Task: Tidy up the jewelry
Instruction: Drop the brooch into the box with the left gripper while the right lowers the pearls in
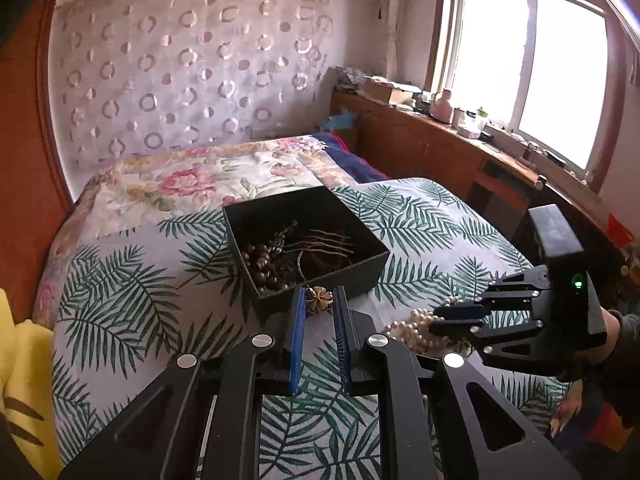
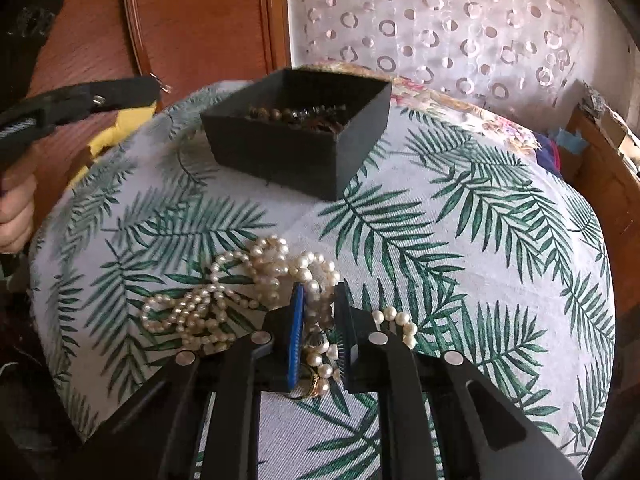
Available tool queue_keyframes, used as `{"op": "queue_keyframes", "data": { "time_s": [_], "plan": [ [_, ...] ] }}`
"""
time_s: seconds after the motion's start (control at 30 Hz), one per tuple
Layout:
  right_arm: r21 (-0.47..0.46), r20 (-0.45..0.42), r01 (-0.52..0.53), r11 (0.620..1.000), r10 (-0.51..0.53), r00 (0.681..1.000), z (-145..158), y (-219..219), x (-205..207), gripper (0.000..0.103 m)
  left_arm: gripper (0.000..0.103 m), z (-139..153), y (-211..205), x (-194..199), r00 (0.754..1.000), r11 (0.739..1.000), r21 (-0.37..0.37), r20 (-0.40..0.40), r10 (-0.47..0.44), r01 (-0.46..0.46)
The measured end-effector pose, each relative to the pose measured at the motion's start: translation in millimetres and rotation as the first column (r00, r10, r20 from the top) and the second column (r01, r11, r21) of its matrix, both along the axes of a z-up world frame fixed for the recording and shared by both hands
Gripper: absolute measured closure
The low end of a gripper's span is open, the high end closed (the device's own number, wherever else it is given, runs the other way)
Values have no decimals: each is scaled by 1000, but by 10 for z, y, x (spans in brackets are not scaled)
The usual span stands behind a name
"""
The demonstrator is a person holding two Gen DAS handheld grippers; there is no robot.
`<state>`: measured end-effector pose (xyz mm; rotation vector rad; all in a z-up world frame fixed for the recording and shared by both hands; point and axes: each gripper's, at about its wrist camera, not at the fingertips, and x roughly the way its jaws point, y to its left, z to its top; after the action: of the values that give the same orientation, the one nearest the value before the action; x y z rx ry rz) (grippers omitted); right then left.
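Your left gripper (image 1: 319, 312) has its blue-padded jaws pinched in on a small gold flower brooch (image 1: 318, 299), and you're carrying it right up against the near wall of the black box (image 1: 320, 284), presumably so it can drop in with the rest. Inside that box you've already got dark wooden beads (image 1: 260, 266) and some thin brown cords (image 1: 328, 244) lying loose, so it looks like the collecting point for everything. Over on the other side, your right gripper (image 2: 319, 300) is down on the pile of pearl necklaces (image 2: 224, 300), jaws set apart with a few strands running between them and a gold ring-like piece just under the pads; they straddle the pearls, not yet squeezing, so that grab looks like it's only being lined up. The pearls are heaped toward the near edge of the bed (image 2: 500, 280), on the palm-leaf cover, well short of the box, which sits farther in toward the floral pillow (image 1: 192, 184). Watch those strands: they're tangled, and a lift may drag the whole heap.
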<state>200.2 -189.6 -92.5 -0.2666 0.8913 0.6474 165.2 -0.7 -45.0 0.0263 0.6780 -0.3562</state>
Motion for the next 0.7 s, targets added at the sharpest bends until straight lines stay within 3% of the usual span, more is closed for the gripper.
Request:
{"op": "queue_keyframes", "data": {
  "time_s": [0.37,0.53,0.7],
  "plan": [
    [94,145,-1,996,-13,989,882,-212,-16,87,90,149,-61,235,1000,1000,-10,6,-1,1],
    [119,239,-36,992,6,971,1331,-187,39,87,90,210,-64,349,1000,1000,-9,13,1,-1],
    [135,294,-67,989,24,956,1595,-78,185,87,90,222,-42,484,1000,1000,-10,13,12,-12]
  ]
}}
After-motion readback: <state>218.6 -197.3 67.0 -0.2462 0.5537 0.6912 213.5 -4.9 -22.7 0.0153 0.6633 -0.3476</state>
